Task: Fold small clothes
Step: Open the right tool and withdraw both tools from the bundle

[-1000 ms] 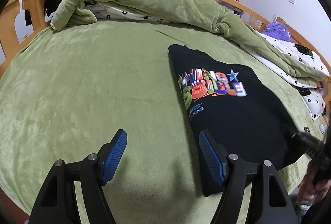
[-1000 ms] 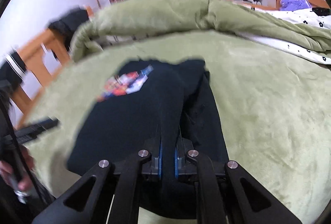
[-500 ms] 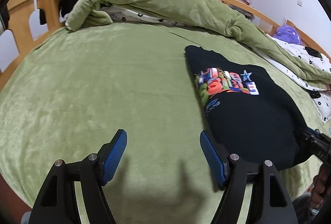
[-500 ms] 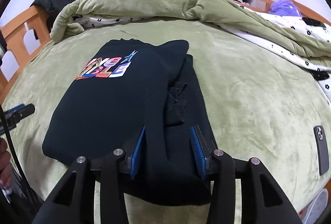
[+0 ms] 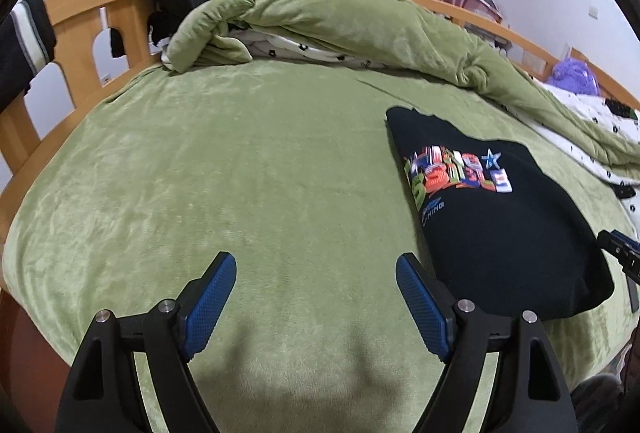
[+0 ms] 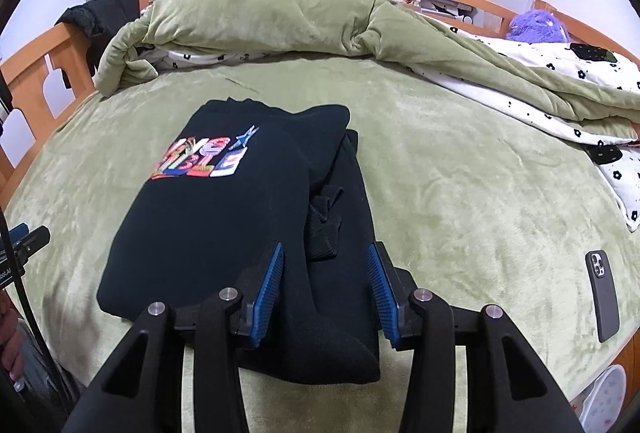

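Observation:
A black sweatshirt [image 6: 224, 225] with a colourful chest print lies partly folded on the green bed, its right side and sleeve laid over the body. In the left wrist view the sweatshirt [image 5: 500, 233] lies to the right. My right gripper [image 6: 326, 289] is open over the sweatshirt's near right part, the folded sleeve lying loose between the blue pads. My left gripper [image 5: 316, 305] is open and empty above bare green sheet, just left of the sweatshirt's near corner.
A rolled green duvet [image 6: 280, 21] with white flowered lining lies across the back of the bed. A phone [image 6: 602, 293] lies near the bed's right edge. A wooden bed frame [image 5: 80, 21] with dark clothes hung on it stands at the left.
My right gripper has opened and let go of the black fabric, which now lies flat. My left gripper has drifted left, away from the sweatshirt, staying open.

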The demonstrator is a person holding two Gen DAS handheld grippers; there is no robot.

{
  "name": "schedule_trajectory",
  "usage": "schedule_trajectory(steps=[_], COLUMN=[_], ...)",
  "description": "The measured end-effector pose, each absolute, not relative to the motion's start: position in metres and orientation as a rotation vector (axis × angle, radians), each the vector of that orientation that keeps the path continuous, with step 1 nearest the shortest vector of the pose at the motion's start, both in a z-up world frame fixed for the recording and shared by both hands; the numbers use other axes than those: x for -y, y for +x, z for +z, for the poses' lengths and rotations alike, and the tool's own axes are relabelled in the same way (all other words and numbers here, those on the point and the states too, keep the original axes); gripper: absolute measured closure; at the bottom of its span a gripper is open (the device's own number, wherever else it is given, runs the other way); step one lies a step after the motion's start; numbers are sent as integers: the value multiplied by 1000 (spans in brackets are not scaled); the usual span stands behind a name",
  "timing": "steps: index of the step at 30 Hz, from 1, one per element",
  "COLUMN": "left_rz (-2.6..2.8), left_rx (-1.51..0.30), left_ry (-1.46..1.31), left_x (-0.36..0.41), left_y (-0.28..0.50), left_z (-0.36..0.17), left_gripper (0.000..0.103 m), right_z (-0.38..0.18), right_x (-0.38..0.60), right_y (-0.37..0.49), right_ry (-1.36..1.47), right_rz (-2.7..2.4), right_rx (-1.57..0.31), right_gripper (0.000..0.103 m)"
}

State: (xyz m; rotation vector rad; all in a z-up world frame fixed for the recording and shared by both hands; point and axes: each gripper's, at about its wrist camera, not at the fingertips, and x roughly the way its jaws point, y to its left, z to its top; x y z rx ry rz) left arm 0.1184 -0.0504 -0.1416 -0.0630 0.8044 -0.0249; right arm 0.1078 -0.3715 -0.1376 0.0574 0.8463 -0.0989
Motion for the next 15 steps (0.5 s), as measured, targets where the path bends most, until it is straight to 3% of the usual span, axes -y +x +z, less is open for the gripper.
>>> schedule_trajectory(steps=[15], left_rz=[-33], left_rx=[-779], left_ry=[-100], left_x=[45], left_y=[102], left_z=[-127], left_gripper=[23], right_z=[-118], right_x=[378], right_y=[92], right_ry=[76], right_rz=[-93], right_rx=[-826], right_gripper=[57])
